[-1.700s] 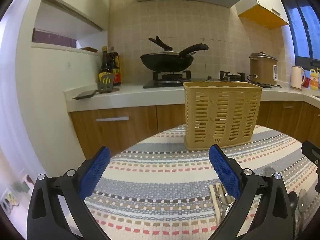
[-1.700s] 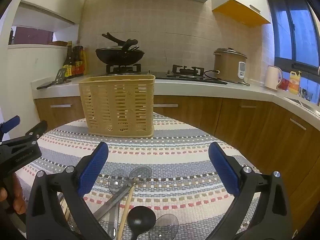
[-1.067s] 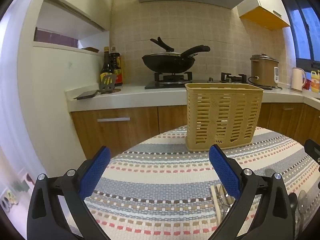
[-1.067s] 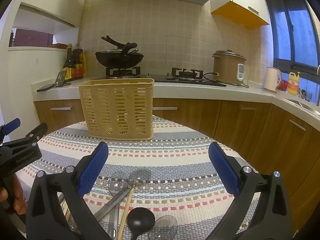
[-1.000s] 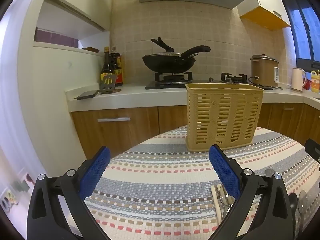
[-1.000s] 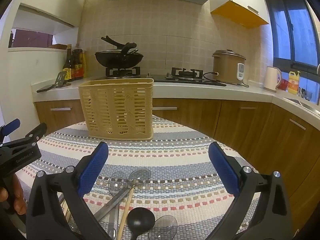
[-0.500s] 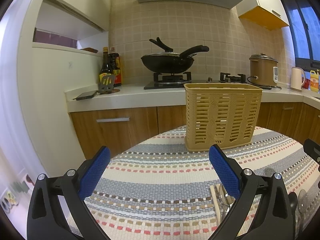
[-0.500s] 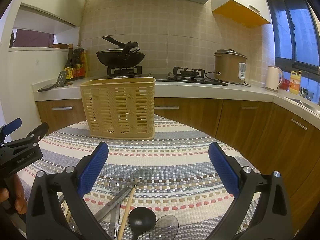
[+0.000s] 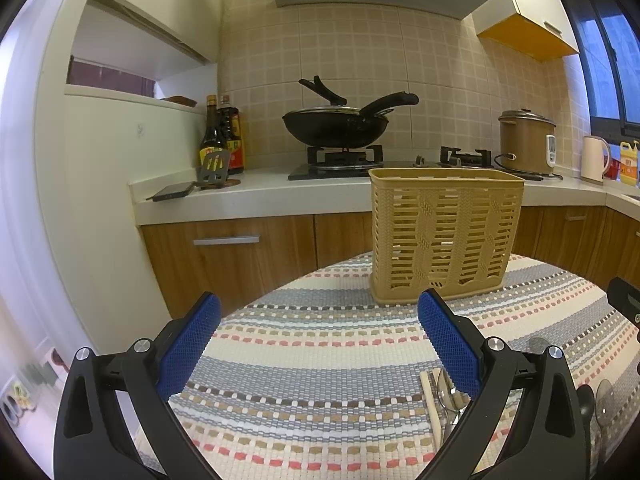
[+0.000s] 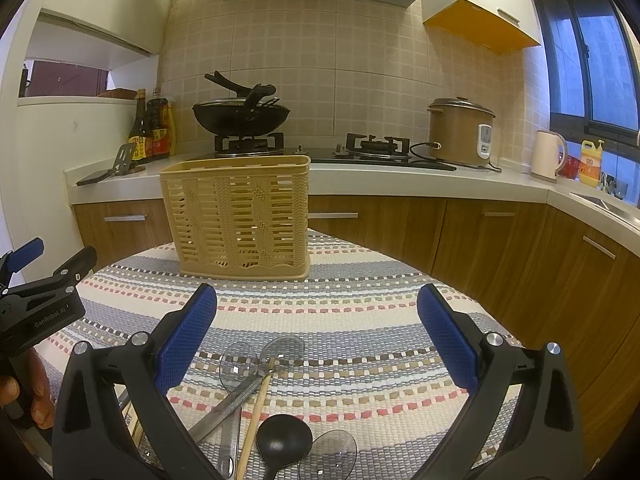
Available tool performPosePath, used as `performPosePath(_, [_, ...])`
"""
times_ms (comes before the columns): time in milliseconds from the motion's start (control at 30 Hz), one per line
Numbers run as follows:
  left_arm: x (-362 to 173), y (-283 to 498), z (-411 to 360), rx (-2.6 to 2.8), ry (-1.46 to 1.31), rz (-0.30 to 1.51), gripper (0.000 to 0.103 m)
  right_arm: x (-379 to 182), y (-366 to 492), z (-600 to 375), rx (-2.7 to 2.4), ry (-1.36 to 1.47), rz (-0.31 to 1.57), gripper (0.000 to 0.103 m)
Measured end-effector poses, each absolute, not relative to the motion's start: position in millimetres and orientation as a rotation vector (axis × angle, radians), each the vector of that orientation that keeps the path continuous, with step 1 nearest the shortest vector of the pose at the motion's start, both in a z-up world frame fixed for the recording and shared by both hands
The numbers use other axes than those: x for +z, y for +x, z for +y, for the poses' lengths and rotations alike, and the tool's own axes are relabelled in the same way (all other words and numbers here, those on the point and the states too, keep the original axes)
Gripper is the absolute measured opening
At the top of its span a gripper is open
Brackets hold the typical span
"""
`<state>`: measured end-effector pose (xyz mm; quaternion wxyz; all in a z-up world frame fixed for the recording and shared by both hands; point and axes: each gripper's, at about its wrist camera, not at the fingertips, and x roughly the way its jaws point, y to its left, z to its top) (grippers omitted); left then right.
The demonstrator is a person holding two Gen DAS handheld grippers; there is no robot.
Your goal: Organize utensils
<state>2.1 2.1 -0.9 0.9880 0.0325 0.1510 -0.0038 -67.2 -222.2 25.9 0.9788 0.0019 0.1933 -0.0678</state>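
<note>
Apparently both hand-held grippers, left (image 9: 318, 332) and right (image 10: 316, 322), gape wide, empty.

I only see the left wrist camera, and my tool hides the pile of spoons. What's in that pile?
Observer: A black ladle lies at the near end, with its bowl pointing toward the basket.
Operator: Any see-through spoons?
Observer: Yes, a clear spoon lies right beside the ladle.
Operator: Is the right tool holding anything?
Observer: No, the right tool is open and empty above the pile.
</note>
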Motion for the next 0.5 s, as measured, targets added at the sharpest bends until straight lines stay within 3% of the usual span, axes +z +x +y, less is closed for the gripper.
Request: performPosePath(500, [-1.0,1.9,3.0,-0.007,0.062,0.301,0.096,25.3,-68.0,-222.4,-0.139,0.003,0.388,0.096])
